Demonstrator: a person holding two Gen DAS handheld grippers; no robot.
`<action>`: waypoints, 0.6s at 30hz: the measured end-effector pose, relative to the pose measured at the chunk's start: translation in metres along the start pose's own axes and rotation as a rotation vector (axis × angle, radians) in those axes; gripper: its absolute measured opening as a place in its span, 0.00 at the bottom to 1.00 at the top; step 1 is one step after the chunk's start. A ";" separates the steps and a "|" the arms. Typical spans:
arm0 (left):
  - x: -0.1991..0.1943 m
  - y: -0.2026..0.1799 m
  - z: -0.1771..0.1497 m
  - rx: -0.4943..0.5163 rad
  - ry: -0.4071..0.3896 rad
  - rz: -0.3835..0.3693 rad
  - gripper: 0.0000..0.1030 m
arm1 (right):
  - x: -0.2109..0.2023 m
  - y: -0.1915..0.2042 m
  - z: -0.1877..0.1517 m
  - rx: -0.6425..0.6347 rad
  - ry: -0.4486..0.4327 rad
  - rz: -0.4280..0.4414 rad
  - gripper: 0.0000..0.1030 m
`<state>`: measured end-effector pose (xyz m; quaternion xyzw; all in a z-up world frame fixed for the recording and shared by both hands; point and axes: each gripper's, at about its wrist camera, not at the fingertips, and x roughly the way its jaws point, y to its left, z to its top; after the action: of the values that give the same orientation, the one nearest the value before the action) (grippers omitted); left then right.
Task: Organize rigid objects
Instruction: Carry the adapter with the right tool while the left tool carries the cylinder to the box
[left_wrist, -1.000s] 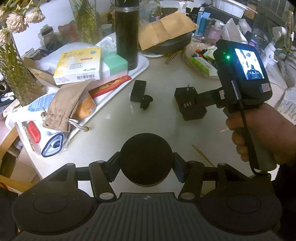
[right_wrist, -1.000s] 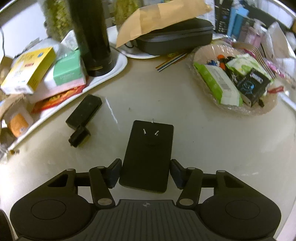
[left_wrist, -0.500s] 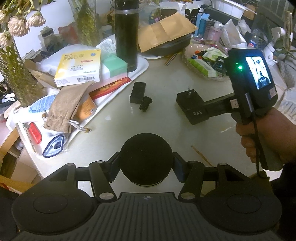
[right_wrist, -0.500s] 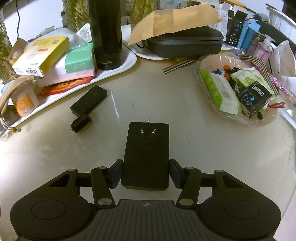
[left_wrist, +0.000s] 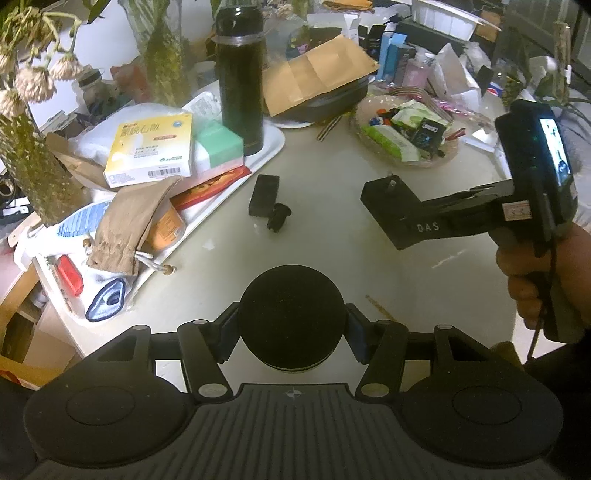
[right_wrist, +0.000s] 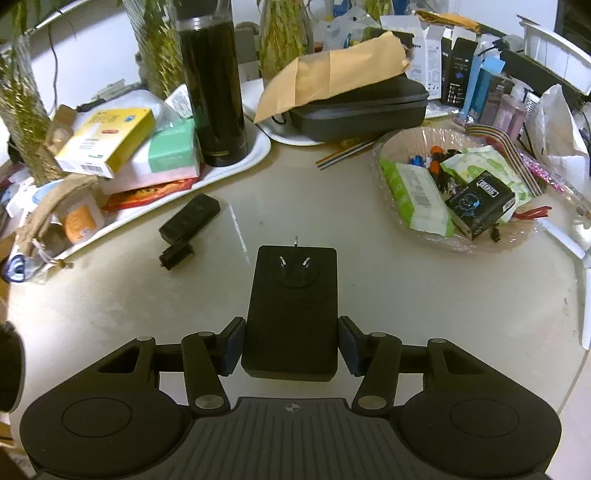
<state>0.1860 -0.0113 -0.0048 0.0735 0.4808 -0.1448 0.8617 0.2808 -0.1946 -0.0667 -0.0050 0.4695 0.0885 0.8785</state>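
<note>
Right tool (right_wrist: 291, 345) clamps power adapter (right_wrist: 293, 306) | left tool (left_wrist: 291, 332) clamps round black object (left_wrist: 291, 317), underside hidden, perhaps a puck

A lived-in home, by the look of its crowded round table (right_wrist: 424, 295); ahead and left of the claw a white tray (right_wrist: 255, 147) carries a black flask (right_wrist: 214, 92), a medicine box (right_wrist: 107, 144) and tissues; far ahead stand vases of dried flowers (left_wrist: 26, 122); ahead and right sits a clear dish (right_wrist: 480, 243) of snacks and wipes.
</note>
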 end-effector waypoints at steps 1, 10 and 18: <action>-0.001 -0.001 0.000 0.002 -0.002 -0.003 0.55 | -0.003 -0.001 -0.001 -0.001 -0.005 0.003 0.55; -0.015 -0.009 -0.001 0.023 -0.014 -0.018 0.55 | -0.041 -0.004 -0.015 -0.007 -0.042 0.041 0.55; -0.029 -0.018 -0.007 0.046 -0.018 -0.030 0.55 | -0.079 0.000 -0.035 -0.025 -0.067 0.073 0.55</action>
<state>0.1599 -0.0213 0.0167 0.0847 0.4704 -0.1696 0.8618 0.2088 -0.2093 -0.0216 0.0042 0.4386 0.1263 0.8897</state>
